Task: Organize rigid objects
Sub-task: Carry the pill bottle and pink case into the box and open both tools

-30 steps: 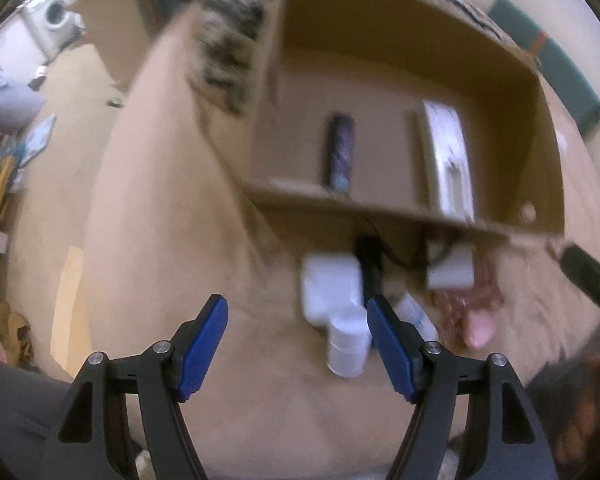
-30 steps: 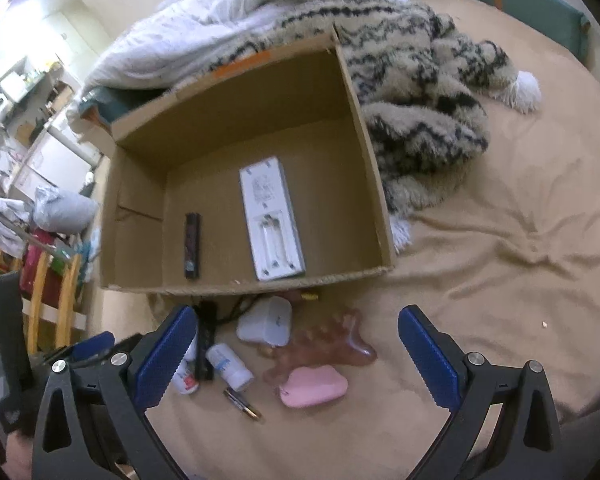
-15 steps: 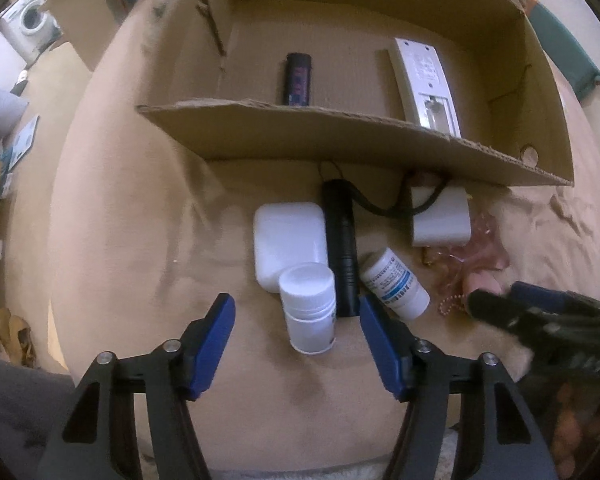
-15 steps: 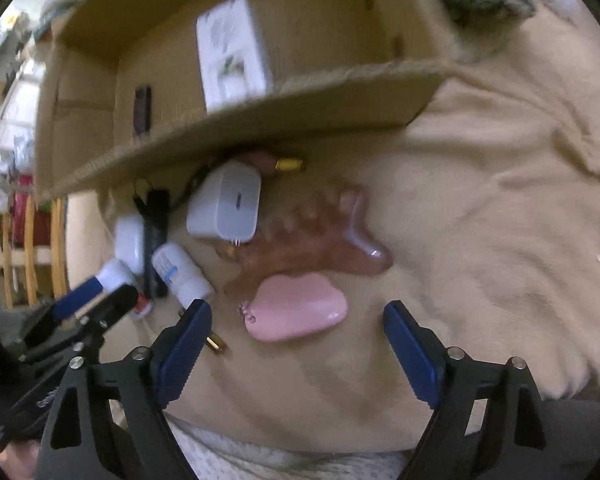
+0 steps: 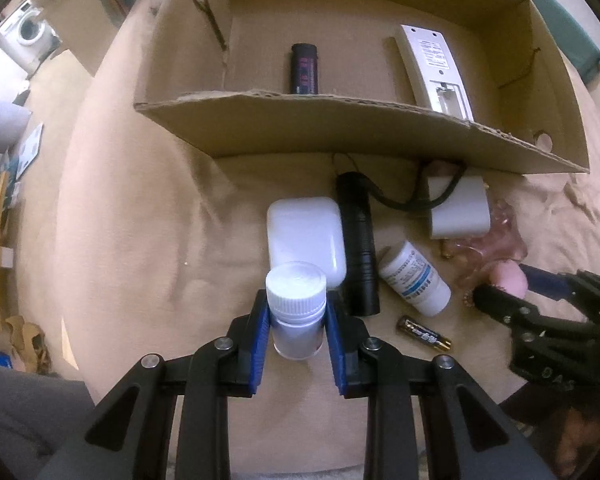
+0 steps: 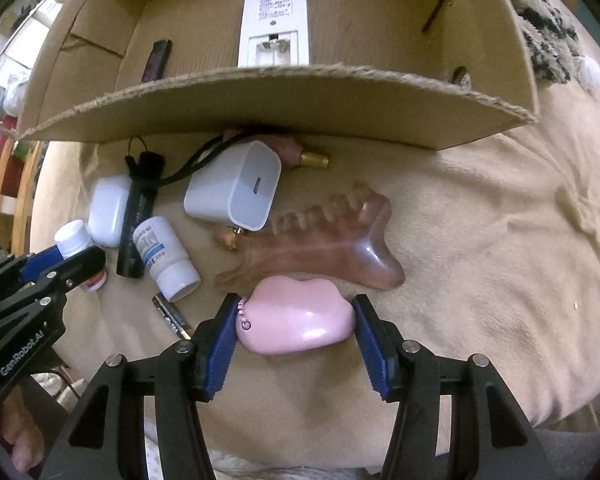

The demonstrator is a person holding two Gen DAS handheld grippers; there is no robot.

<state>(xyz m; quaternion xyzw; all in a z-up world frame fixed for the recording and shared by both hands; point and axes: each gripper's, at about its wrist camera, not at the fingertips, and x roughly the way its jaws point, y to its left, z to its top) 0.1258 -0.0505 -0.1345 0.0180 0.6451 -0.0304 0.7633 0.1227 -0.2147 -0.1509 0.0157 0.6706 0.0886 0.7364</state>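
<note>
My left gripper (image 5: 296, 322) is shut on an upright white pill bottle (image 5: 296, 304), also seen in the right wrist view (image 6: 74, 240). My right gripper (image 6: 294, 324) is shut on a pink rounded case (image 6: 296, 316), whose tip shows in the left wrist view (image 5: 508, 280). Both rest on the tan blanket in front of an open cardboard box (image 5: 340, 120) that holds a white remote (image 5: 436, 68) and a dark lighter (image 5: 305, 68). Beside the grippers lie a white earbud case (image 5: 304, 232), a black flashlight (image 5: 358, 248), a second pill bottle (image 5: 414, 276), a white charger (image 6: 236, 188), a pink comb (image 6: 332, 236) and a battery (image 5: 424, 333).
The box's near wall (image 6: 280, 104) stands between the loose objects and the box floor. A patterned fuzzy throw (image 6: 540, 32) lies right of the box. A pink tube with a gold cap (image 6: 300, 156) lies under the box's edge. Furniture stands beyond the bed's left edge (image 5: 4, 208).
Both grippers moved forward and closed: the left on the upright white pill bottle, the right on the pink case. Both were open half a second ago.
</note>
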